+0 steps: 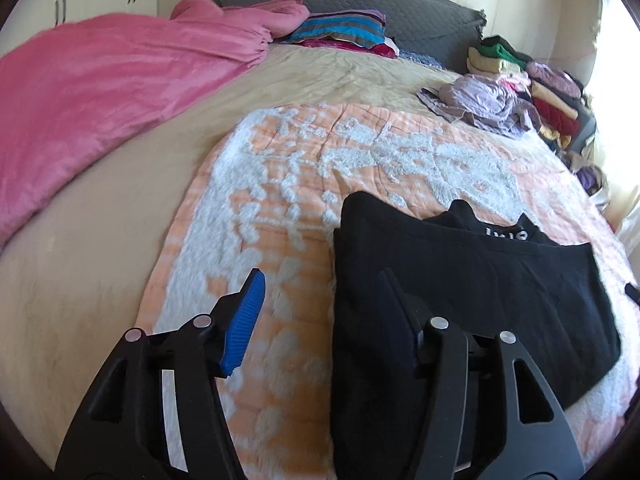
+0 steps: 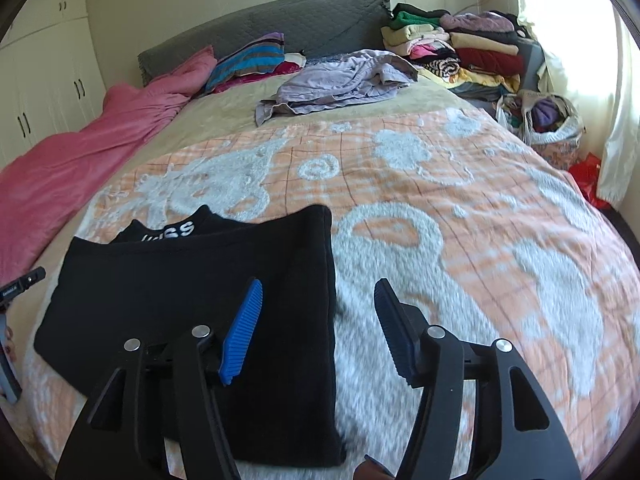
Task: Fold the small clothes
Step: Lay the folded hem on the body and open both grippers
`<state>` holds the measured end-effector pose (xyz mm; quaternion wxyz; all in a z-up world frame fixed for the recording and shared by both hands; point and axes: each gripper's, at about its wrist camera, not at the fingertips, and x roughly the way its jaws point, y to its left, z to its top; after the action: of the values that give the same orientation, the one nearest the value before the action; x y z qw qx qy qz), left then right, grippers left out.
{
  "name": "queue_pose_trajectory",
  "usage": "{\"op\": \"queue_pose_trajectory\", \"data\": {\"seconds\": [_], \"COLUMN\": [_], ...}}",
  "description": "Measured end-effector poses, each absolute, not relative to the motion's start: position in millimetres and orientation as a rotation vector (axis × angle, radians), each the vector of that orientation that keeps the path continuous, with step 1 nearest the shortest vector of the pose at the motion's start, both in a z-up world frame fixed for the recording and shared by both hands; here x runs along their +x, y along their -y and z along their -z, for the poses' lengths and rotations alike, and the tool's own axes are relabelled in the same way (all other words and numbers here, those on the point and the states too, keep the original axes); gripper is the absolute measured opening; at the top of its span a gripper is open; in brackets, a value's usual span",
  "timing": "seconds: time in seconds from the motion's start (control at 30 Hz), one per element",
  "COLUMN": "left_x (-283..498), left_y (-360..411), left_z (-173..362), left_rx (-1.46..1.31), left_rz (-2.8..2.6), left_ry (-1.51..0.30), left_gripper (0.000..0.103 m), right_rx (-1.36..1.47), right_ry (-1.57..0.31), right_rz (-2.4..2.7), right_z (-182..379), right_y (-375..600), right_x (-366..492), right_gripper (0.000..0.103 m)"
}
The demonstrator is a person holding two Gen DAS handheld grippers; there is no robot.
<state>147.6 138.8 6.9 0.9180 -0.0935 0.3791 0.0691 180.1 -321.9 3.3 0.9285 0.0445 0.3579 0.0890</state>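
A black garment (image 1: 460, 304) with white lettering at its waistband lies partly folded, flat on the orange-and-white blanket (image 1: 304, 168). It also shows in the right wrist view (image 2: 192, 296). My left gripper (image 1: 320, 284) is open and empty above the garment's left edge, its right finger over the cloth. My right gripper (image 2: 318, 292) is open and empty above the garment's right edge, its left finger (image 2: 242, 332) over the cloth.
A crumpled lilac garment (image 2: 340, 80) lies further up the bed. Stacks of folded clothes (image 2: 460, 48) stand at the far right by the headboard. A pink duvet (image 1: 100, 100) covers the bed's left side. A bag of clothes (image 2: 540, 120) sits beside the bed.
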Motion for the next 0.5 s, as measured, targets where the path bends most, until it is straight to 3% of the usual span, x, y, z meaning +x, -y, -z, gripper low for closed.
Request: {"op": "queue_pose_trajectory", "data": {"seconds": [0.07,0.27,0.5], "left_x": [136.3,112.8,101.6], "left_y": [-144.1,-150.8,-141.1], "left_z": [-5.5,14.6,34.0], "left_rx": [-0.232,-0.407,-0.506], "left_rz": [-0.128,-0.018,0.071], "left_ry": [-0.784,-0.854,-0.901], "left_gripper": [0.050,0.050,0.050], "right_rx": [0.108,0.156,0.258], "right_ry": [-0.745,-0.814,-0.861], "right_rz": [-0.186,-0.207,-0.240], "right_z": [-0.7,18.5,32.3], "right_y": [324.2,326.5,332.4], "right_x": [173.4,153.6,145.5], "right_gripper": [0.064,0.065,0.057]}}
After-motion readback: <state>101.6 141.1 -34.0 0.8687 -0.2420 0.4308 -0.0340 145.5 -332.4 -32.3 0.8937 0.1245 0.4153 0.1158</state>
